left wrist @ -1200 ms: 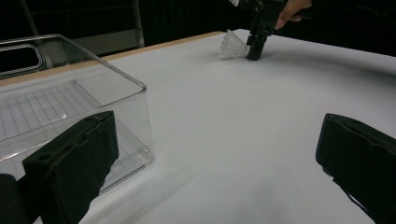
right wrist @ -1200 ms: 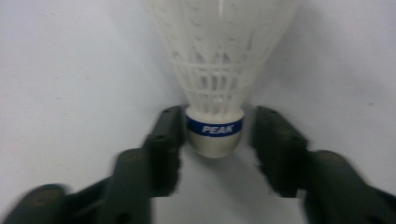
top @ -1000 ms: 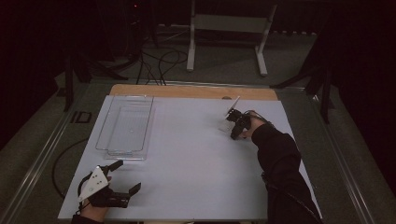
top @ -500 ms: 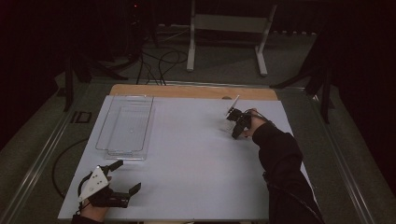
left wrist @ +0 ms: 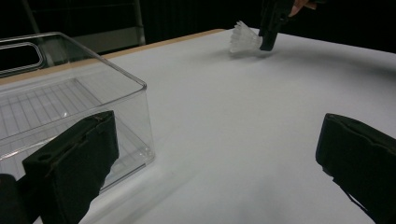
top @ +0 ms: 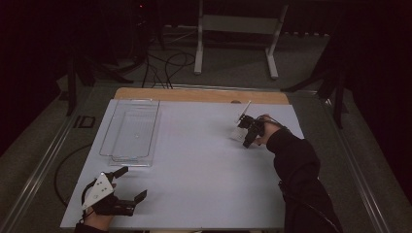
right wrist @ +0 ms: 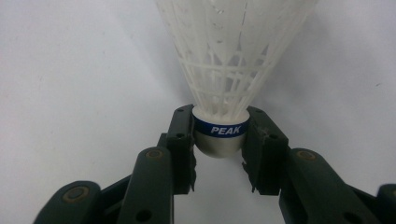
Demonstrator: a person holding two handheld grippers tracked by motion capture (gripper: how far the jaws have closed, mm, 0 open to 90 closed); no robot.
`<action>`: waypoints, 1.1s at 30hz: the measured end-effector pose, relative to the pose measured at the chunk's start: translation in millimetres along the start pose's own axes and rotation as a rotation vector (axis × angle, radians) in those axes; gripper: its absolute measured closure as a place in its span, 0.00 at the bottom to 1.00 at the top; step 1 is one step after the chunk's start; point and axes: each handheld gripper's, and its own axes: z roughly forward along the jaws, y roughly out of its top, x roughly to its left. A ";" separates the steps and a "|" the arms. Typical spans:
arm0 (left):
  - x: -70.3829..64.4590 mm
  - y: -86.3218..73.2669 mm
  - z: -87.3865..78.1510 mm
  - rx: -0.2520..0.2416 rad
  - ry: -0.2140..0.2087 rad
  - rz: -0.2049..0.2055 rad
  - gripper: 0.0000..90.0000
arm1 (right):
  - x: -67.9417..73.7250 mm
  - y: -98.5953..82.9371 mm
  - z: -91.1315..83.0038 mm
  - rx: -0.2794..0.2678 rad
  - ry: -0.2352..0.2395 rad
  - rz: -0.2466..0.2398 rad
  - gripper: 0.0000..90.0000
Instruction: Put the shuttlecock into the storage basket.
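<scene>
Right gripper (right wrist: 218,154) has its two black jaws squeezed on the round cork end of a white shuttlecock (right wrist: 223,70), one jaw on each side of the blue band that says PEAK. The net skirt points away from the gripper, and its wide end is cut off at the top of the right gripper view. In the high view the shuttlecock (top: 238,133) is small and hard to make out, far to the right of the clear plastic bin (top: 130,131), on the white table (top: 194,165). Nothing lies between them. Left gripper (top: 121,187) sits just past the near end of the bin, jaws wide apart and holding nothing. One corner of the bin (left wrist: 70,102) stands right beside its jaw in the left gripper view.
</scene>
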 end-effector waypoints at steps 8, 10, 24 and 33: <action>0.3 -0.1 -0.1 0.000 0.001 0.000 0.00 | 6.1 -9.1 2.7 0.000 0.028 -0.058 0.74; 0.3 -0.1 0.1 0.000 0.000 -0.001 0.00 | 8.0 -11.1 1.9 0.000 0.023 -0.076 0.74; 0.1 -0.2 0.7 0.003 0.000 0.000 0.00 | 26.7 -24.9 0.0 -0.021 0.015 -0.236 0.74; -0.8 0.3 0.9 0.005 -0.002 0.004 0.00 | 40.7 -31.5 -1.9 -0.041 0.017 -0.313 0.74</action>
